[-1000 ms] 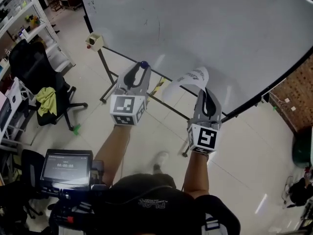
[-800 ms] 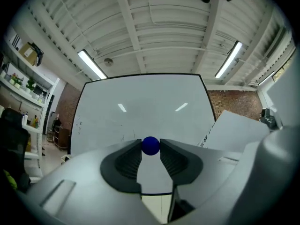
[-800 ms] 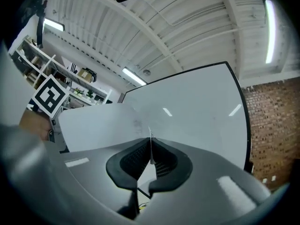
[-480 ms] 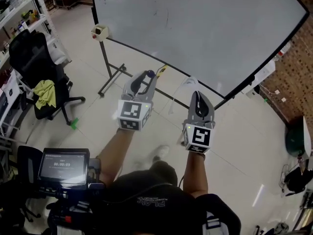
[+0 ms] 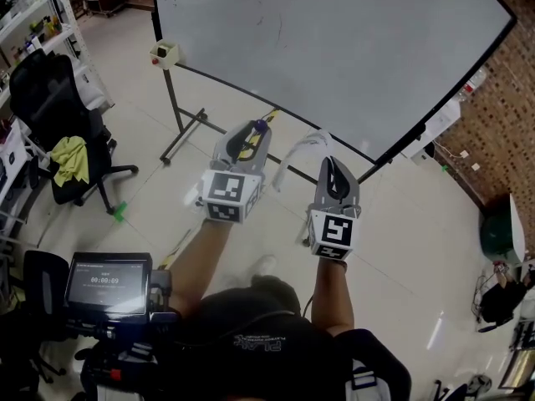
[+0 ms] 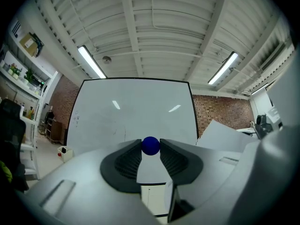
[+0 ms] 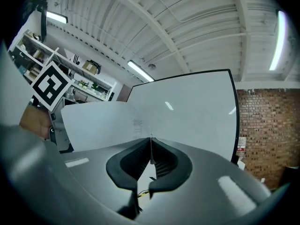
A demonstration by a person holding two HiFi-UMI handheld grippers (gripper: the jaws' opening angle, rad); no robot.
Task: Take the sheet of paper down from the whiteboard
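The whiteboard point(image 5: 334, 48) stands ahead on a frame, and no paper shows on it. My right gripper point(image 5: 328, 162) is shut on a white sheet of paper point(image 5: 303, 146), which curls up and to the left of the jaws. In the right gripper view the paper point(image 7: 103, 125) runs edge-on into the pinched jaws point(image 7: 151, 142). My left gripper point(image 5: 256, 129) is shut on a small blue ball magnet point(image 5: 261, 126). That magnet point(image 6: 150, 145) sits between the pads in the left gripper view, with the paper point(image 6: 225, 137) off to the right. Both grippers hang in the air, short of the board.
A black office chair with a yellow-green cloth point(image 5: 67, 157) stands at the left beside shelves point(image 5: 33, 7). A small box point(image 5: 165, 53) hangs at the board's lower corner above the stand's legs point(image 5: 180, 124). A brick wall point(image 5: 501, 98) is at the right, a screen point(image 5: 104, 284) near my body.
Both grippers have drawn back from the whiteboard together, the right with the paper, the left with the blue magnet. The board now lies farther off and more of it shows.
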